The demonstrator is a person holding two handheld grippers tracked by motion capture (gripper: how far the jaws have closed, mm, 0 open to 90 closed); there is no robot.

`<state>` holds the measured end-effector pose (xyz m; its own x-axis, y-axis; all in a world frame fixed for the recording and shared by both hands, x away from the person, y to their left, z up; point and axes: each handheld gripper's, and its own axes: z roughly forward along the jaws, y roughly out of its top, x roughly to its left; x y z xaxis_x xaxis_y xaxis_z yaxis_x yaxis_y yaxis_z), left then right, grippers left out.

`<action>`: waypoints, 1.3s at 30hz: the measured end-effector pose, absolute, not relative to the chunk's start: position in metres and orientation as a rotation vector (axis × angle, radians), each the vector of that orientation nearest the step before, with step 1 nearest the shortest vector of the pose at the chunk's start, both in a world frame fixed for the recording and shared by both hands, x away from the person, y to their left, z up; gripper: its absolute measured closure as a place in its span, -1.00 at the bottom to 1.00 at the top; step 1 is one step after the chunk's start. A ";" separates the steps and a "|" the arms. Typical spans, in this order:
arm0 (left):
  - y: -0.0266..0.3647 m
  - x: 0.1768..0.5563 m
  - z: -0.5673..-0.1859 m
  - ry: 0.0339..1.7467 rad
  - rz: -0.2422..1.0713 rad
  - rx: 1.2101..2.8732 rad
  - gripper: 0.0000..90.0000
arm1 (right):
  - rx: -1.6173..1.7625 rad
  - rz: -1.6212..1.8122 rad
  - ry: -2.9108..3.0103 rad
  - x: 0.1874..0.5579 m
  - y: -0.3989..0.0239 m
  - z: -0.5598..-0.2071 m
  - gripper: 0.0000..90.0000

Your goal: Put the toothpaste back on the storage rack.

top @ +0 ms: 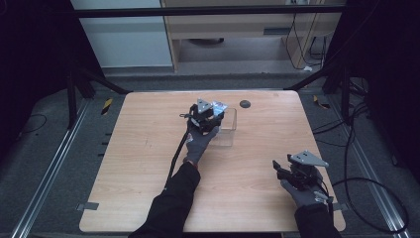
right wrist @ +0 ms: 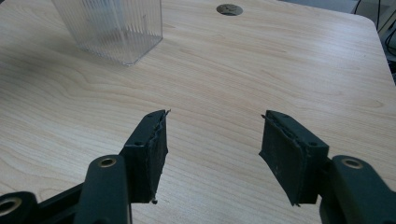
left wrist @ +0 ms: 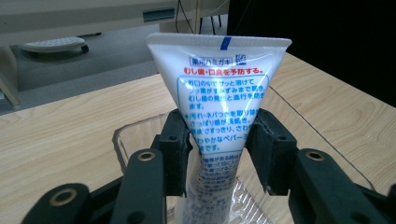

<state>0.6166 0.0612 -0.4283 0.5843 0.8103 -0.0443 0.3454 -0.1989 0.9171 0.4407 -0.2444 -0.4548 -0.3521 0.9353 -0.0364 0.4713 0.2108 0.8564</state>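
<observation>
Table (top: 148,168): pale wood with rounded corners; a small dark round disc (top: 244,103) sits near its far edge.
Box (top: 229,130): clear plastic with ribbed walls, standing open-topped on the far middle of the table; in the right gripper view it sits at the upper left (right wrist: 114,28), its top cut off by the frame.
Tube (left wrist: 219,98): white, with blue and red print, standing upright in the box; its long axis runs near vertical, the flat crimped end up and the narrowing body going down into the box.
Tube, hidden part: the cap end is out of sight below the jaws, and the small print lower down is blurred. From the high view the tube is only a pale glint (top: 218,106) beside the gripper.
Left gripper (left wrist: 219,140): held over the box, a jaw on either side of the tube's middle. The left pad lies at the tube's edge; the right one looks a sliver off it, so the jaws stand apart about the tube, loose rather than clamped. In the high view it sits at the box's far left corner (top: 205,115).
Right gripper (right wrist: 212,144): jaws spread wide with bare table between them; it rests low near the table's right front (top: 285,171), well apart from the box.
Hands: grey gloves, dark sleeves.
</observation>
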 end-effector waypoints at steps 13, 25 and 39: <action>0.064 0.604 -0.420 0.935 0.601 1.766 0.02 | 1.300 1.056 1.914 0.440 -0.244 -0.453 -0.11; 0.094 0.574 -0.404 0.914 0.524 1.751 -0.15 | 1.305 1.054 1.895 0.439 -0.244 -0.453 -0.12; 0.118 0.534 -0.406 0.870 0.572 1.870 -0.25 | 1.318 1.059 1.874 0.436 -0.250 -0.452 -0.14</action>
